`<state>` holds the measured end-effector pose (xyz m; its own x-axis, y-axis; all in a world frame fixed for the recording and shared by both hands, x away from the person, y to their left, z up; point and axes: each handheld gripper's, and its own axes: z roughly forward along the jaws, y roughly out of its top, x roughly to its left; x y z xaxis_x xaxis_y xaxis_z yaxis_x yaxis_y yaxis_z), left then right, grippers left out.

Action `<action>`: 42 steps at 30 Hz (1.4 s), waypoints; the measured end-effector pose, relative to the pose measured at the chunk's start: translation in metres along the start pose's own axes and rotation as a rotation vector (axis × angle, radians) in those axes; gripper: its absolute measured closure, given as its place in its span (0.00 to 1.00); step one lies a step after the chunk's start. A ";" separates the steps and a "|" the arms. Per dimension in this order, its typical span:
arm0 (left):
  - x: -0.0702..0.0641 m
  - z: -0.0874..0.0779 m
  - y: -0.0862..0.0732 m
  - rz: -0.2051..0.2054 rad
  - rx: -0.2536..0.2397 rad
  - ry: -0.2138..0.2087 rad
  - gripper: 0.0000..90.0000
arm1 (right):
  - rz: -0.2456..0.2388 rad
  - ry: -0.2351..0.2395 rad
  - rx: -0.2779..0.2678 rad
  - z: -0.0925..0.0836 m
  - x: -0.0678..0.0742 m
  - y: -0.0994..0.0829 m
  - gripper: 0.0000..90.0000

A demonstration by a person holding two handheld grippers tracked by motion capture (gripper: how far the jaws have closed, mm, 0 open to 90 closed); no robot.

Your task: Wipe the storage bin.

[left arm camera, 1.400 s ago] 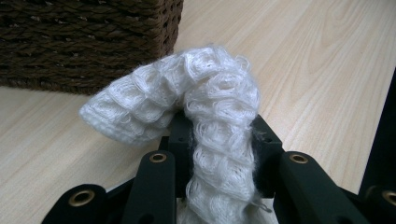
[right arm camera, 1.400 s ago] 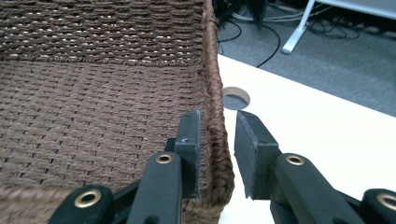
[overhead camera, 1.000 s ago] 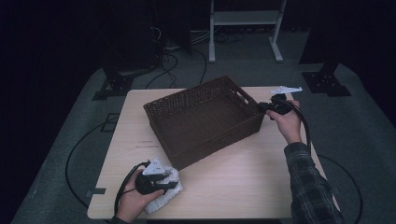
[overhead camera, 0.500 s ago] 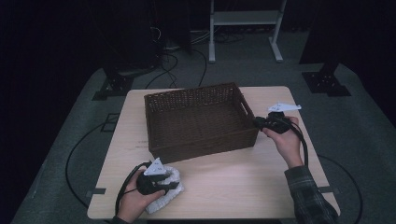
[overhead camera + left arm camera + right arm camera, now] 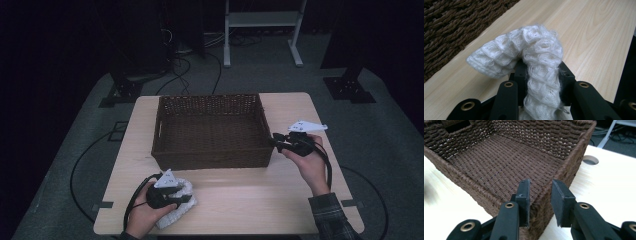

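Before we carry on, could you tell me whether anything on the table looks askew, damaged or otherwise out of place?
Nothing stands out. The wicker basket sits square on the table, empty and intact; the white knitted cloth is just bunched in the left gripper.

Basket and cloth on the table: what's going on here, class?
A person works with two handheld grippers. The left gripper is shut on a white knitted cloth lying on the table in front of the basket. The right gripper straddles the basket's near right corner; its jaws have just been opening and are letting go of the rim.
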<state>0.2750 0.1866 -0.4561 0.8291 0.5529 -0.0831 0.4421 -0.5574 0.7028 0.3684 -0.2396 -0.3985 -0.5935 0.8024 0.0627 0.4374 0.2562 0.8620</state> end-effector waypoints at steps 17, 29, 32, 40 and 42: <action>0.003 0.000 -0.001 -0.008 0.009 0.004 0.75 | -0.052 0.160 -0.019 -0.007 -0.022 -0.019 0.99; 0.004 -0.001 -0.001 -0.009 0.008 0.007 0.75 | -0.098 0.224 0.006 -0.010 -0.009 -0.021 1.00; 0.004 -0.001 -0.001 -0.010 0.006 0.008 0.75 | -0.113 0.249 0.008 -0.011 -0.001 -0.022 1.00; 0.004 -0.001 -0.001 -0.010 0.006 0.009 0.75 | -0.170 0.302 0.030 -0.012 0.024 -0.022 1.00; 0.004 -0.001 -0.001 -0.009 0.005 0.009 0.75 | -0.184 0.318 0.036 -0.011 0.031 -0.021 0.99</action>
<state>0.2771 0.1898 -0.4562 0.8219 0.5635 -0.0829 0.4513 -0.5556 0.6983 0.3334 -0.2260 -0.4093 -0.8426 0.5345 0.0661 0.3235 0.4041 0.8556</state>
